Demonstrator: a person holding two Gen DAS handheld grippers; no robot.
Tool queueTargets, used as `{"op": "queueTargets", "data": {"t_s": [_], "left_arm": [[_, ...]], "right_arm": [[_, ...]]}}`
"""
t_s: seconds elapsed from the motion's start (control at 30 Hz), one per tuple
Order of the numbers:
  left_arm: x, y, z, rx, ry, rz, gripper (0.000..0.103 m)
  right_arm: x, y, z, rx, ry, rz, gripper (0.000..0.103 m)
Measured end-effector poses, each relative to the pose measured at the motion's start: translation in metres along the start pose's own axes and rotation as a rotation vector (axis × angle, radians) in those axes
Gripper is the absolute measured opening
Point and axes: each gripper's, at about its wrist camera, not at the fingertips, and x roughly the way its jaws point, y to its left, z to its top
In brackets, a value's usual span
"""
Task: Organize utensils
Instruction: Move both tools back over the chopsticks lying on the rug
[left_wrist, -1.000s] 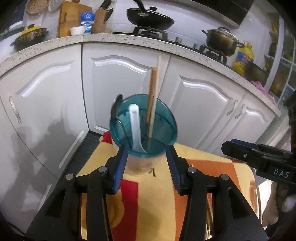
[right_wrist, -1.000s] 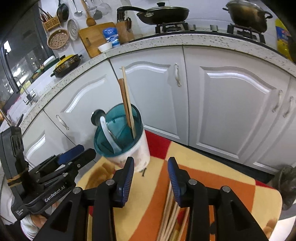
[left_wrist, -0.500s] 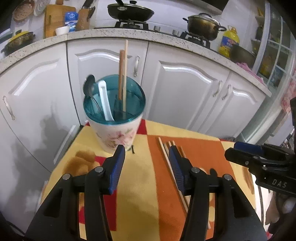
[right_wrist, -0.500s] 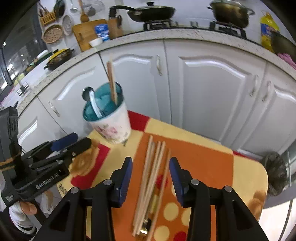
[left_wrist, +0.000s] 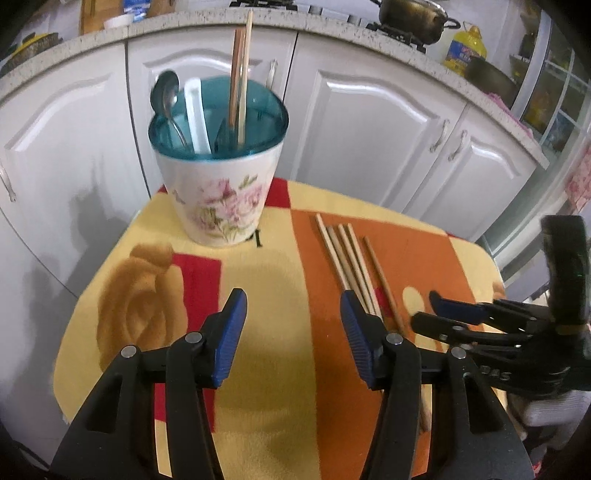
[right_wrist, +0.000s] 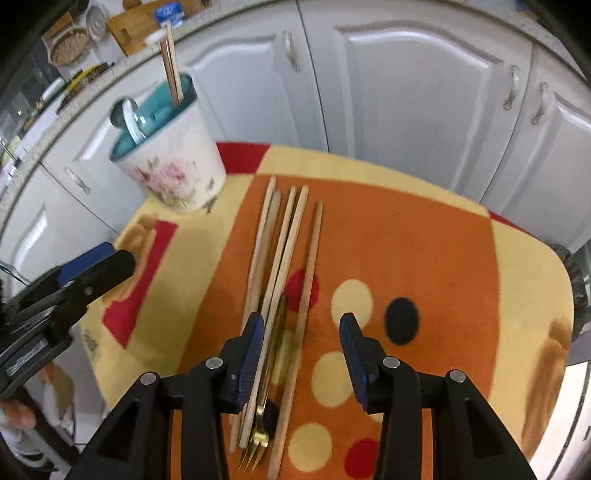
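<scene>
Progress check, partly done by my read.

Table (right_wrist: 424, 229), under a patterned orange and yellow cloth, carries everything. Nothing else on it matters.

Floral holder cup (left_wrist: 218, 192) with the teal liner stands upright at the far left corner of the cloth. Already inside: 2 wooden chopsticks (left_wrist: 240, 74) standing up, 1 metal spoon (left_wrist: 166, 99), 1 white plastic spoon (left_wrist: 195, 110). Count that part as sorted.

Left to do: 5 loose chopsticks (right_wrist: 284, 258) lie flat on the orange patch, roughly parallel, well apart from the cup. A gold fork (right_wrist: 258, 439) lies among them, tines toward you, its handle partly under the sticks. That makes 6 items still out.

Your right gripper (right_wrist: 301, 354) hangs just above the near ends of that bundle, jaws spread, nothing between the pads. Its left pad sits over the inner sticks; I can't tell if it touches them. Its jaws have just been opening a little.

Your left gripper (left_wrist: 293, 328) is also spread and empty over bare cloth, between cup and sticks, its right pad just beside the stick ends. Jaws have just been opening here too.

Likely next step: pinch a chopstick or the fork with the right. The sticks lie close together, so expect to snag more than 1.
</scene>
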Motion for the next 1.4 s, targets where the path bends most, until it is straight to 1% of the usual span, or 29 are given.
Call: {"op": "queueTargets", "data": {"t_s": [0.13,0.27,0.33,0.37,0.47,0.53,0.57,0.63,0.67,0.77,0.8,0.83,0.93,1.07,1.1,1.13,1.17,1.27,1.33,1.4], "left_arm": [[0.006,0.003,-0.004,-0.004,0.018,0.006,0.052],[0.011,0.006,-0.004,-0.020,0.030,0.006,0.052],[0.011,0.006,-0.005,-0.020,0.031,0.004,0.052],[0.011,0.006,-0.005,-0.018,0.031,0.004,0.052],[0.011,0.007,-0.005,-0.015,0.032,0.003,0.052],[0.014,0.009,-0.005,-0.021,0.037,0.001,0.052],[0.016,0.009,-0.005,-0.023,0.040,0.001,0.052],[0.021,0.008,-0.005,-0.025,0.055,-0.005,0.052],[0.023,0.007,-0.005,-0.026,0.059,-0.009,0.052],[0.031,0.002,-0.006,-0.017,0.078,-0.022,0.052],[0.033,0.000,-0.007,-0.013,0.084,-0.024,0.052],[0.035,-0.002,-0.007,-0.011,0.088,-0.026,0.052],[0.037,-0.003,-0.007,-0.008,0.095,-0.027,0.052],[0.041,-0.001,-0.003,-0.023,0.104,-0.023,0.052],[0.042,0.000,-0.001,-0.027,0.106,-0.024,0.052],[0.043,0.000,0.000,-0.029,0.107,-0.025,0.052],[0.045,0.000,0.002,-0.031,0.109,-0.028,0.052],[0.052,-0.004,0.007,-0.028,0.120,-0.049,0.052],[0.058,-0.009,0.010,-0.018,0.127,-0.059,0.052],[0.066,-0.015,0.014,-0.006,0.137,-0.076,0.052]], "right_arm": [[0.016,0.008,0.003,0.003,0.018,0.016,0.041],[0.029,0.020,0.010,-0.027,0.032,-0.005,0.041],[0.036,0.023,0.010,-0.048,0.042,-0.024,0.045],[0.037,0.022,0.009,-0.052,0.036,-0.023,0.045],[0.033,0.009,0.005,-0.002,0.026,0.003,0.045],[0.026,-0.008,0.002,0.044,0.018,0.007,0.046],[0.024,-0.014,0.001,0.064,0.019,0.000,0.046],[0.019,-0.029,0.000,0.094,0.033,-0.045,0.047],[0.017,-0.034,0.000,0.106,0.029,-0.043,0.047],[0.008,-0.048,0.001,0.165,0.005,0.012,0.047],[0.007,-0.049,0.003,0.167,-0.001,0.020,0.045],[0.007,-0.047,0.007,0.155,-0.006,0.023,0.038],[0.014,-0.033,0.014,0.101,0.007,0.026,0.030],[0.034,-0.020,0.023,0.075,0.031,0.049,0.028],[0.038,-0.019,0.025,0.071,0.033,0.052,0.025],[0.040,-0.018,0.026,0.063,0.032,0.045,0.018],[0.040,-0.018,0.027,0.047,0.026,0.024,0.016],[0.035,-0.030,0.026,0.067,0.025,0.012,0.016],[0.028,-0.043,0.023,0.080,0.013,-0.034,0.016],[0.026,-0.056,0.020,0.103,0.033,-0.067,0.016]]}}
